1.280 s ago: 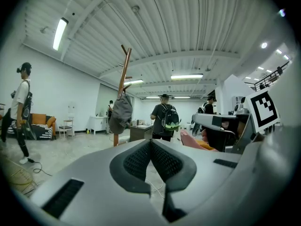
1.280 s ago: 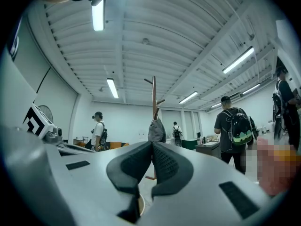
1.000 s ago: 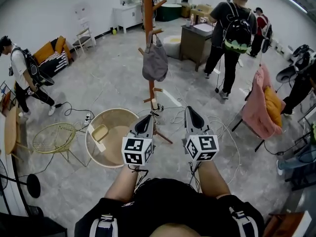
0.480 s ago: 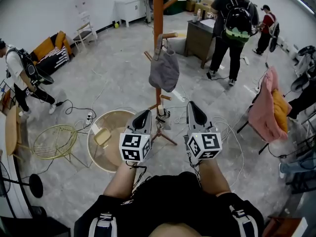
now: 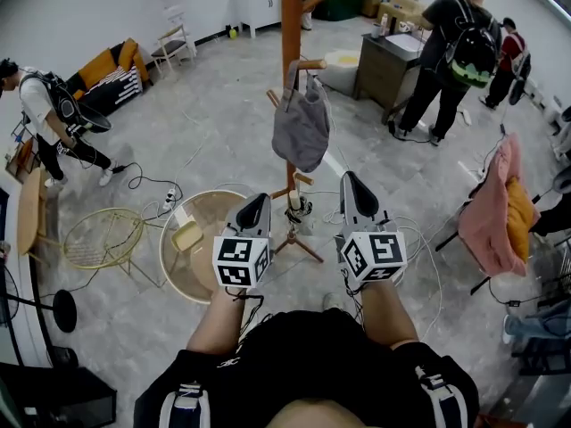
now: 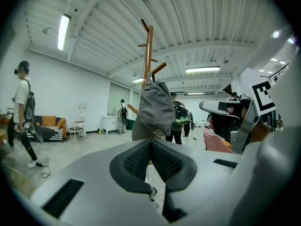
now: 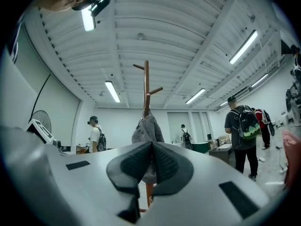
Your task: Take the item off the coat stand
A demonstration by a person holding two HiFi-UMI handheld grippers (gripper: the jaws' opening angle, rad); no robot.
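Grey bag [image 5: 302,130], hanging by its strap from a short peg [image 5: 310,63] on the wooden coat stand [image 5: 291,16], its slack body resting against the pole and well clear of the floor. Your left gripper [image 5: 258,200] and right gripper [image 5: 350,179] are held side by side low in front of your body. Both point toward the stand, with the bag ahead of and above them and well apart from either. In each gripper view the two jaws meet, pads pressed together with nothing between them; the bag shows beyond the tips, not in them.

Step in hand, as judged from this: the approach, with no grasp begun and the bag untouched on its peg.

The next move calls for you to close the gap to the stand, raise one gripper toward the bag and spread its jaws before it arrives, since shut jaws cannot take cloth. The strap near the peg looks a better target than the loose body. A grip there should let you lift the strap up and outward past the peg's tip. The other gripper could steady the pole, as a slim stand on thin legs is likely to rock if the strap drags. Keep clear of the round table [image 5: 201,276] just beside the stand's feet as you step in
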